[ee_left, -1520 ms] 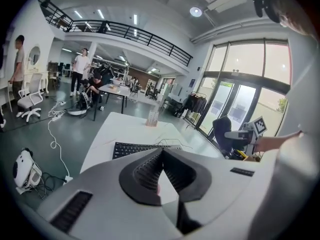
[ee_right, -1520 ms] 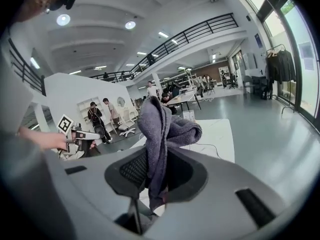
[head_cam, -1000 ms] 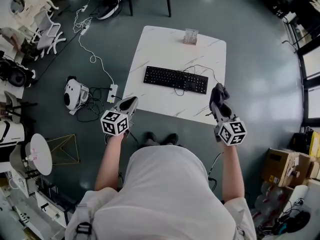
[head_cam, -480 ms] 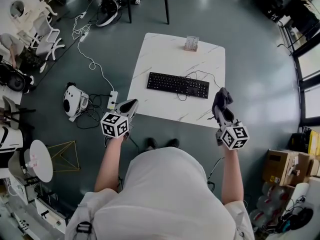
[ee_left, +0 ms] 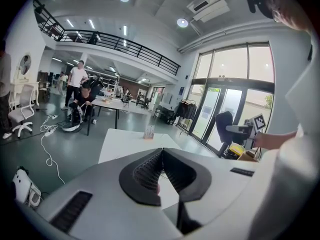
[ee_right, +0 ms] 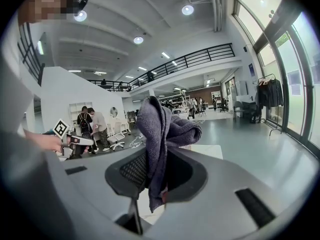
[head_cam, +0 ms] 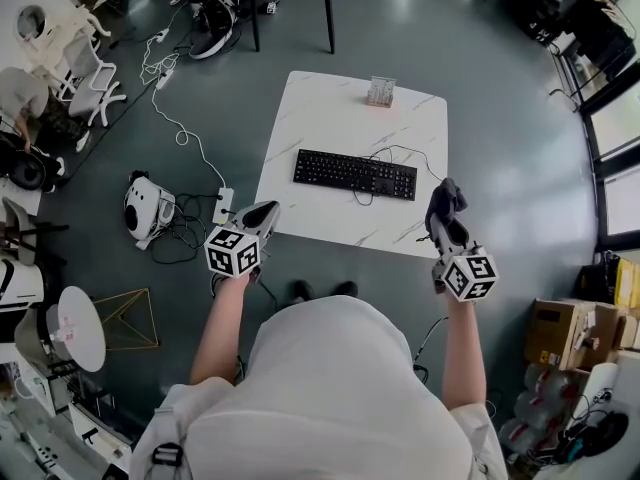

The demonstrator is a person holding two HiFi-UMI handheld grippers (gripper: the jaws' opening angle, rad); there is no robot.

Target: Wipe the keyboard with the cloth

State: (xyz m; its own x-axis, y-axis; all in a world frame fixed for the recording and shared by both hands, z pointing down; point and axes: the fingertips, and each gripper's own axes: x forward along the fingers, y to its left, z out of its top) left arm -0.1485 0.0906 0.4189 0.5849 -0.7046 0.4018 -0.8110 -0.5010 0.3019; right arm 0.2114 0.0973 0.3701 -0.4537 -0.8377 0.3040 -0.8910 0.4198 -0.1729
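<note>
Two tools are held up at the near edge of the white marble-patterned desk [head_cam: 320, 118], one in each of the person's hands. The left tool [head_cam: 268, 208] hangs over the desk's near left corner with its jaws pressed together and nothing between them; in the left gripper view [ee_left: 161, 159] the ribbed black pads meet along one line. The right tool [head_cam: 440, 220] is at the near right corner, pinching a dark grey cloth [head_cam: 445, 196]. In the right gripper view [ee_right: 155, 176] the cloth [ee_right: 161, 129] stands up out of the jaws in a bunched fold, with a loose end hanging below the pads.

Ahead of both tools, and nearer the right one, a black keyboard [head_cam: 355, 174] lies flat on the desk, well apart from the cloth. Its thin cable [head_cam: 402, 151] loops on the desktop just beyond it. Farther ahead, at the desk's far edge, stands a small holder [head_cam: 380, 90]. Both tools are raised clear of the desktop and touch nothing on it.
</note>
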